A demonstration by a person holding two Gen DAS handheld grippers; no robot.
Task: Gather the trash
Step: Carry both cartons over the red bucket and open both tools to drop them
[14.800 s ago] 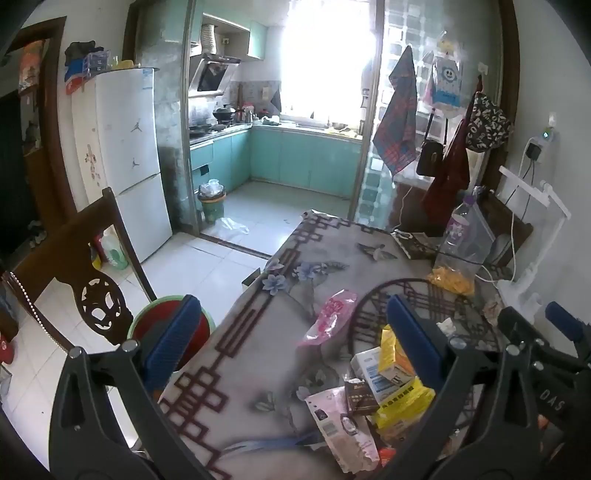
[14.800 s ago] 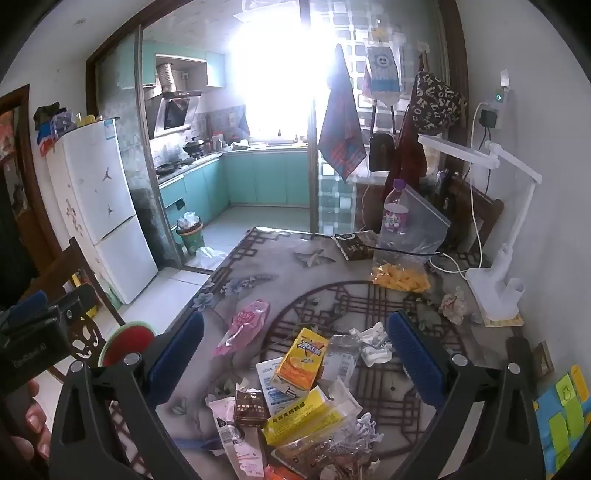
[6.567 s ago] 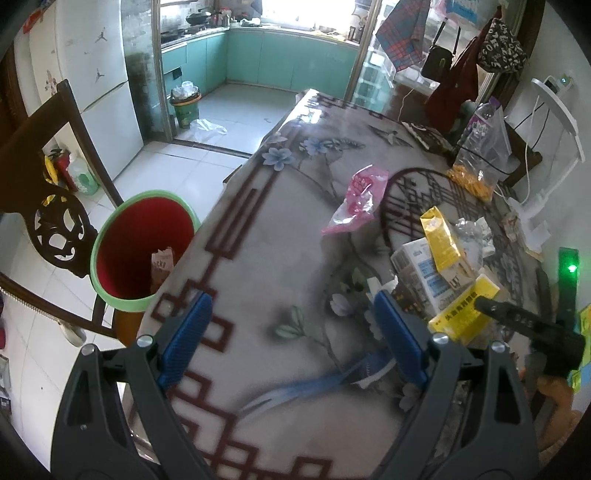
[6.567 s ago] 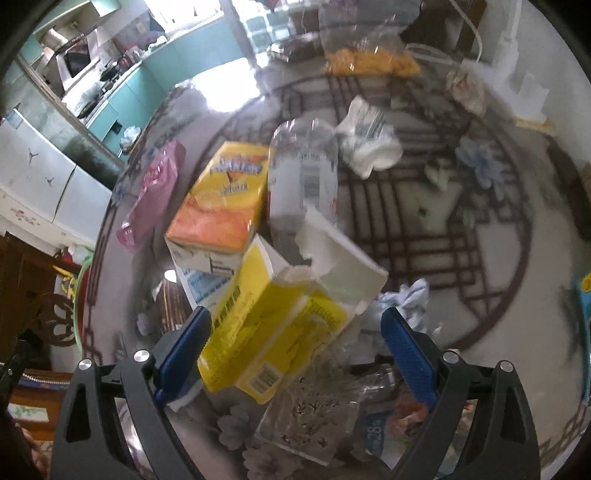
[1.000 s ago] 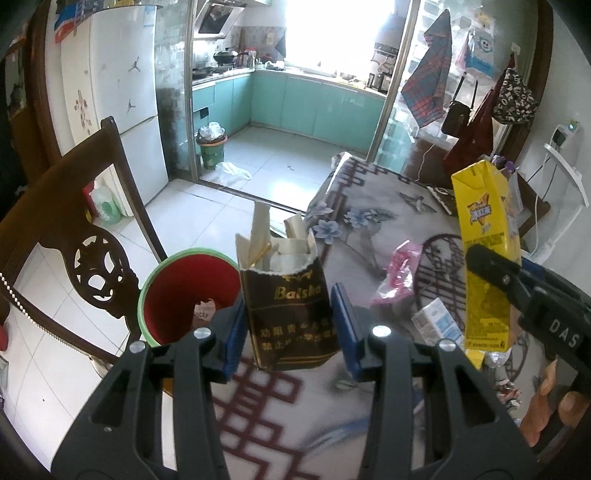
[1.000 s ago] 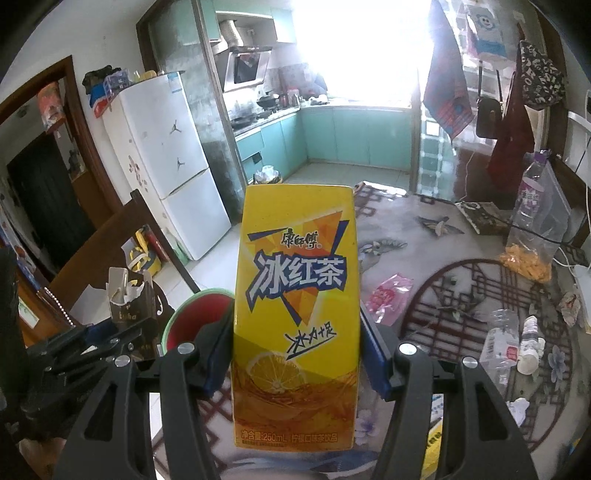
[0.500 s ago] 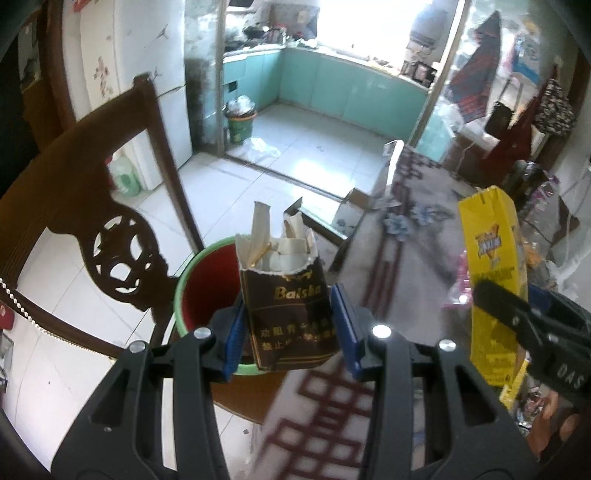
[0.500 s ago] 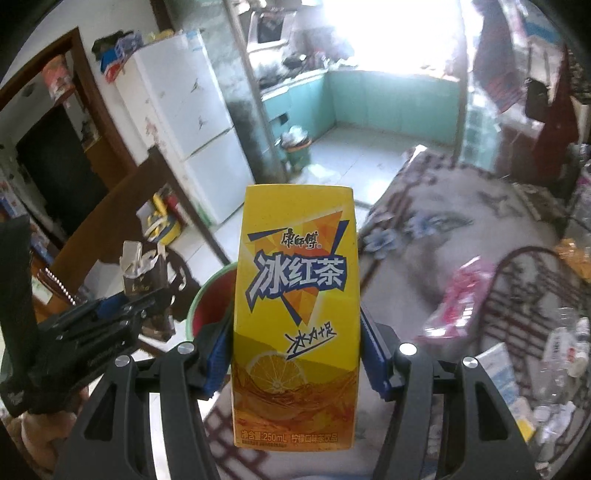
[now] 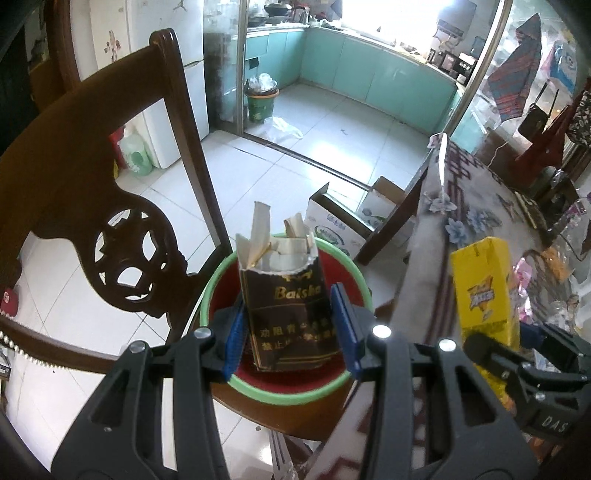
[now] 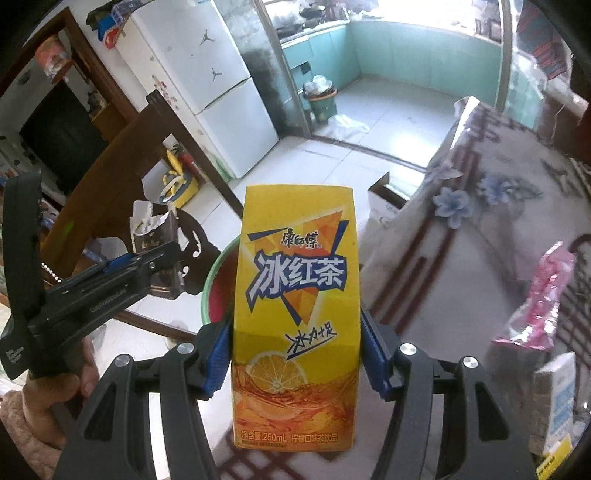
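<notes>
Brown torn-open cigarette pack (image 9: 291, 310) clamped in left tool (image 9: 291, 328), poised above red green-rimmed bin (image 9: 258, 384) for dropping | yellow iced-tea carton (image 10: 295, 317) gripped upright in right tool (image 10: 295, 365), beside bench (image 10: 480, 206), near bin

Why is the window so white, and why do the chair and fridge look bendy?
Left wrist view: sunlight washes out the kitchen window, and the fisheye lens curves the chair. Right wrist view: the same glare up top, the fridge leans, and the tablecloth looks smeared.
</notes>
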